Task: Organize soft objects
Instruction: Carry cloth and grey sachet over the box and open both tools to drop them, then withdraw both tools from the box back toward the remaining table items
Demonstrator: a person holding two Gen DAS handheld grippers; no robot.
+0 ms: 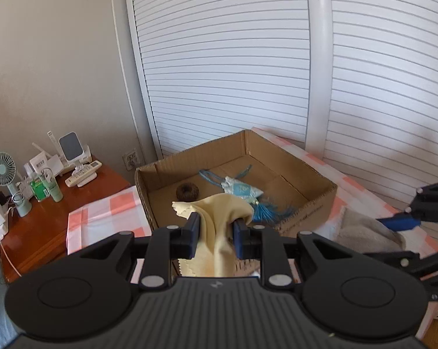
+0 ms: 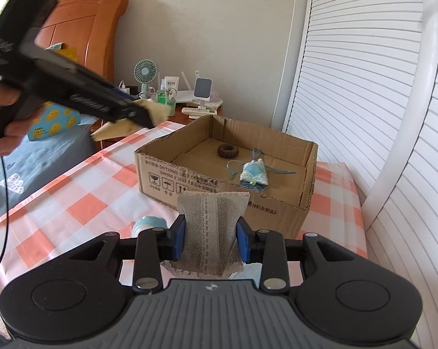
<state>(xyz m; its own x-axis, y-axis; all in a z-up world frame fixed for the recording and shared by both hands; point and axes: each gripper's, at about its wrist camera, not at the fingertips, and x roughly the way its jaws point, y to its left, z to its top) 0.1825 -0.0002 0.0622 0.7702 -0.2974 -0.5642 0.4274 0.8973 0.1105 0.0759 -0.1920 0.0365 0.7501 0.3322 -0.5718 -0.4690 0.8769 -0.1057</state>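
My left gripper point(image 1: 216, 225) is shut on a pale yellow cloth point(image 1: 219, 212) that drapes between its blue pads, held in the air before the open cardboard box point(image 1: 306, 212). In the right wrist view that left gripper point(image 2: 144, 115) hangs at the upper left with the yellow cloth point(image 2: 114, 129) dangling from it. My right gripper point(image 2: 210, 238) is shut on a grey lace-trimmed pouch point(image 2: 210, 224), lifted just in front of the box point(image 2: 219, 186). Inside the box lie a brown ring-shaped scrunchie point(image 2: 227, 150) and a blue tasselled sachet point(image 2: 253, 174).
The box stands on an orange-and-white checked cloth point(image 2: 73, 192). A small pale blue round thing point(image 2: 147, 224) lies on it near my right gripper. A wooden nightstand point(image 1: 44, 221) holds a fan, bottles and a remote. White louvred doors point(image 1: 233, 58) stand behind.
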